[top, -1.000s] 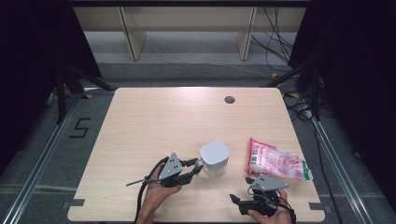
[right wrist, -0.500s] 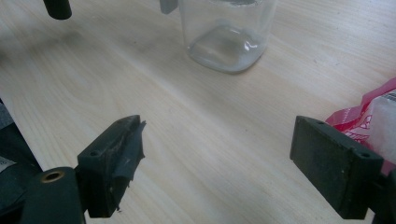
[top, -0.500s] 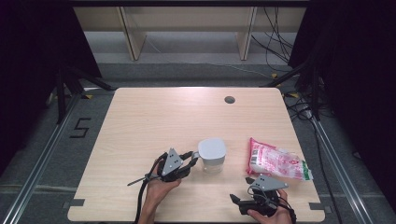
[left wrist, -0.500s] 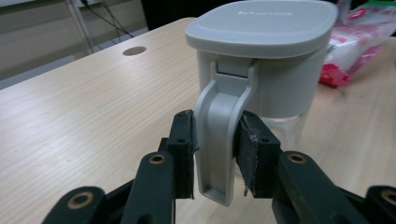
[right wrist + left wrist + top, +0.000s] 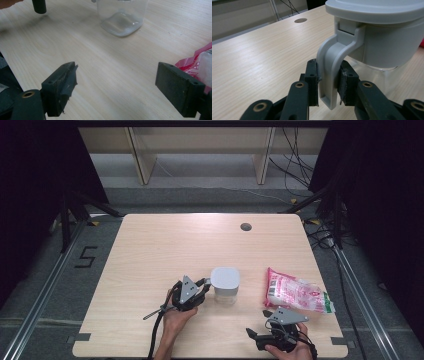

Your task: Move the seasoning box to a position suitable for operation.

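Note:
A clear plastic container (image 5: 224, 292) with a grey lid (image 5: 224, 277) stands upright near the table's front middle. Its grey side latch (image 5: 329, 62) hangs down from the lid. My left gripper (image 5: 204, 285) reaches in from the container's left. Its jaws have just been closing with the latch between them, and both pads (image 5: 313, 75) now press on the latch. A pink snack bag (image 5: 295, 292) lies flat to the right. My right gripper (image 5: 257, 324) rests low at the front right, open and holding nothing, aimed at the container (image 5: 122, 15) with the bag (image 5: 200, 62) beside its right jaw.
The light wood table (image 5: 165, 250) has a round cable hole (image 5: 245, 226) at the back right. A cable trails from the left gripper towards the front edge. Shelving legs and floor cables lie beyond the table's far edge.
The left gripper has shifted slightly up to the container's left side and narrowed its jaws onto the lid latch. The right gripper and the pink bag have stayed put.

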Available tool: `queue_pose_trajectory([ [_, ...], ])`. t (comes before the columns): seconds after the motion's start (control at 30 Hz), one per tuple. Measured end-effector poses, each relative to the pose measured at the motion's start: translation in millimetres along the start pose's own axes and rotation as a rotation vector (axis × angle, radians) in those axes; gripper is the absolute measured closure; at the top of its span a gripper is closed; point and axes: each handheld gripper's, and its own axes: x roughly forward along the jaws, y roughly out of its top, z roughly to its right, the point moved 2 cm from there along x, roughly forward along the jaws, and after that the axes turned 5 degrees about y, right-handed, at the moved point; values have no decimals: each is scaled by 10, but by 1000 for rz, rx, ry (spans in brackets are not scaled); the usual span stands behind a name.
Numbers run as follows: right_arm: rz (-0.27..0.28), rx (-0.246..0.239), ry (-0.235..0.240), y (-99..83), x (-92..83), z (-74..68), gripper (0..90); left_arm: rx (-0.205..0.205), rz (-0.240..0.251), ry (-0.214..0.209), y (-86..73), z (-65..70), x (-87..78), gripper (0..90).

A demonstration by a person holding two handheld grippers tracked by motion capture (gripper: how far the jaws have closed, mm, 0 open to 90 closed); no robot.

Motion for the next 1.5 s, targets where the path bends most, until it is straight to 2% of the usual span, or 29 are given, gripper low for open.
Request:
queue_pose_trajectory([
  [0.2, -1, 6, 2, 0, 0, -5, 180, 20, -6, 3, -12, -35, -52, 723],
  [0.23, -1, 4, 4, 1, 1, -4, 180, 6, 2, -5, -20, -37, -57, 723],
  [0.4, -1, 5, 1, -1, 1, -2, 180, 11, -3, 2, -38, -46, -120, 722],
  [0.43, 5, -8, -6, 2, 1, 7, 180, 17, -10, 4, -40, -46, -133, 721],
  [0.53, -1, 4, 2, 0, 3, -6, 180, 18, -9, 4, -42, -48, -135, 720],
  [0.67, 5, -8, -7, 1, 3, 7, 180, 17, -7, -2, -44, -48, -137, 716],
  [0.73, 5, -5, -6, 1, 2, 6, 180, 3, -1, -5, -45, -42, -142, 709],
  [0.83, 0, 4, 0, -2, 1, 2, 180, 1, -8, -20, -40, -37, -172, 663],
  [0.9, 1, 4, 0, -1, 1, 4, 180, -4, -14, -15, -32, -40, -198, 587],
  [0.97, -3, 8, 17, -2, 2, 6, 180, 6, -14, -13, -16, -47, -240, 565],
  [1.0, -2, 9, 20, -3, 2, 8, 180, -6, -17, -16, -9, -41, -263, 547],
  [1.1, -4, 15, 6, -7, -4, 11, 180, -12, -22, -7, 22, -47, -344, 477],
  [1.17, -7, 40, 19, -13, -2, -8, 180, -36, -10, -11, 51, -47, -394, 456],
  [1.2, -1, 14, 21, -11, 4, 20, 180, -55, -4, -15, 70, -57, -419, 449],
  [1.23, 0, 16, 24, -13, 3, 21, 180, -79, 7, -24, 87, -60, -436, 447],
  [1.3, -2, 12, 13, -15, -1, 25, 180, -95, 8, -36, 122, -71, -473, 424],
  [1.4, 3, 15, 10, -16, 3, 26, 179, -65, 16, -29, 171, -95, -522, 421],
  [1.43, 2, 14, 10, -16, 4, 24, 179, -72, 21, -25, 187, -97, -535, 422],
  [1.5, -5, 13, 15, -15, 4, 24, 178, -60, 36, -31, 228, -113, -554, 423],
])
